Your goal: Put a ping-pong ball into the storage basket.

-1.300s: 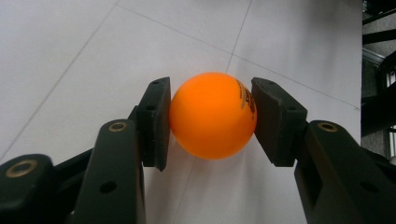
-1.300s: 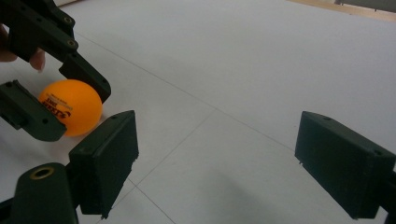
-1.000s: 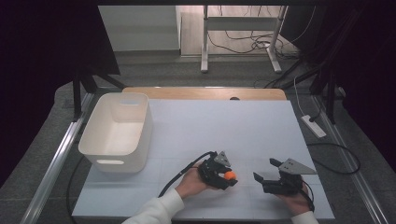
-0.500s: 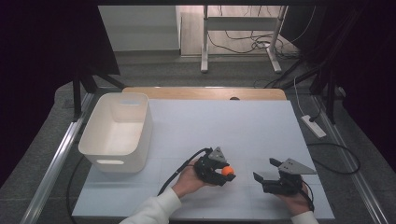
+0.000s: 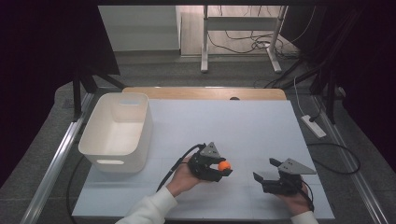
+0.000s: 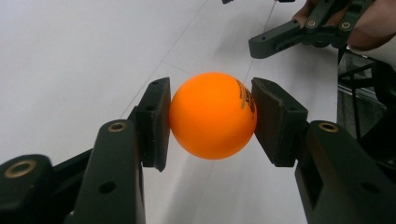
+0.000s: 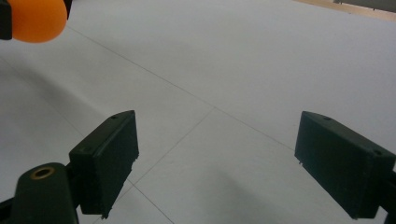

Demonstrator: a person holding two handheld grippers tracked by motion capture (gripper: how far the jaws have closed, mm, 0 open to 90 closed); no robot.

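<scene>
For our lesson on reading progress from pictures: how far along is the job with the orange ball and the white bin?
Done: the left gripper is shut on the orange ball, pads pressing both its sides. In hand: the ball is carried above the white table. Left: it is not yet in the white bin, which looks empty. The right gripper is open, holding nothing.

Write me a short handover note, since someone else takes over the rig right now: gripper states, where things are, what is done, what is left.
Left gripper: shut on the orange ball, held just above the white table.
Right gripper: open, nothing between its jaws, low over the table's right front part.
White bin: at the table's left; its visible part holds nothing.
Done: ball gripped.
Left: probably carry it left to the bin and release it there.
</scene>
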